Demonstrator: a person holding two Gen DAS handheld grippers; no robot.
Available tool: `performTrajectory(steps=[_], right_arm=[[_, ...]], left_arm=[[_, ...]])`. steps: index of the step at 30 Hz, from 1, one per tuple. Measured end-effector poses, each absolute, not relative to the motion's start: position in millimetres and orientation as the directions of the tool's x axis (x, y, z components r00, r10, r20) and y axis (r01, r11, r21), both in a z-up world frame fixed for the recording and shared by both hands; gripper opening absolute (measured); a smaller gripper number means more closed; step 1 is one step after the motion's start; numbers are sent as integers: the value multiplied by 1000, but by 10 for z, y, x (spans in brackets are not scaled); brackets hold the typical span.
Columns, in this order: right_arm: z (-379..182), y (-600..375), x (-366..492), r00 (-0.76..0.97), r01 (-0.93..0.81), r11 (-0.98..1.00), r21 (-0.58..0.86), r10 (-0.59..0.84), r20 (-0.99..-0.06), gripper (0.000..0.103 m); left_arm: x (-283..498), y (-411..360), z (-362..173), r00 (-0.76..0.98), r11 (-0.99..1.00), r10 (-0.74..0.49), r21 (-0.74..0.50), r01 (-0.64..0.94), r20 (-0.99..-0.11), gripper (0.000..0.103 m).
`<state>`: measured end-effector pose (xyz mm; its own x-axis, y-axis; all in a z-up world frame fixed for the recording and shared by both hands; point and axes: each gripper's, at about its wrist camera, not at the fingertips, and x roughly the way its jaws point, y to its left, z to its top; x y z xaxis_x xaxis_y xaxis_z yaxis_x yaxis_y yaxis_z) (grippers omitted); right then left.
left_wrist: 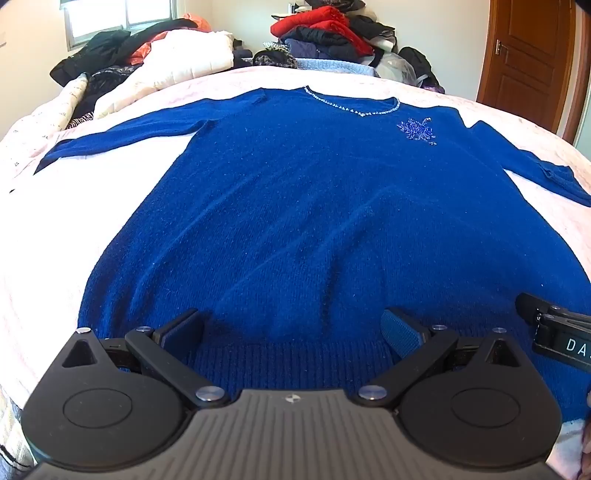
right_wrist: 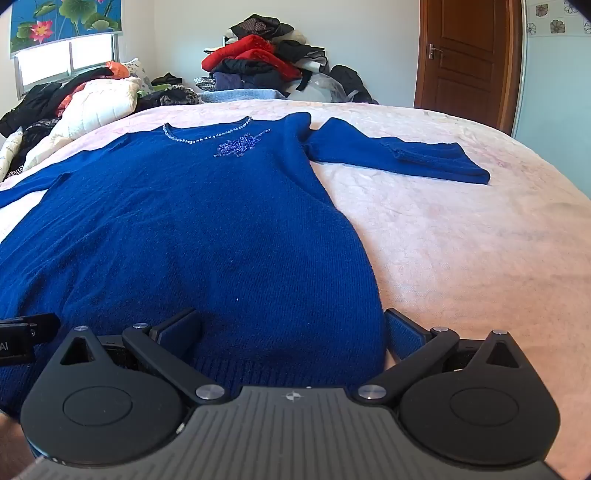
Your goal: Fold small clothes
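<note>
A pink bedspread [right_wrist: 461, 240] covers the bed. At its far edge sits a pile of clothes [right_wrist: 266, 62], a white quilt [right_wrist: 99, 99] toward the far left corner. Beyond: a brown door [right_wrist: 465, 51], a window [right_wrist: 66, 59].

Home bedroom: bed [right_wrist: 461, 240] with pink cover, clothes pile [right_wrist: 266, 62] heaped at its far edge, wooden door [right_wrist: 465, 51], window [right_wrist: 66, 59] under a lotus-print blind [right_wrist: 62, 18].

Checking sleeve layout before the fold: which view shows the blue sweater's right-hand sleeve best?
The right wrist view: the blue knitted sweater's right-hand sleeve lies whole on the pale pink bed cover, cuff included. The left wrist view squeezes that sleeve against the frame's right edge, distorted by the fisheye.
</note>
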<state>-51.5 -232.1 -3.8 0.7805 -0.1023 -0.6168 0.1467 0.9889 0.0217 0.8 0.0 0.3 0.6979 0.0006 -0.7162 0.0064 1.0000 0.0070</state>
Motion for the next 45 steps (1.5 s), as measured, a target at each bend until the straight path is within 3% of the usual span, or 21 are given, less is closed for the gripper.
performTrajectory(steps=[45], right_arm=[[-44, -2370, -498, 778, 137, 990, 21, -95, -621, 103]], left_arm=[[-47, -41, -7, 727, 1000, 17, 20, -5, -686, 103]])
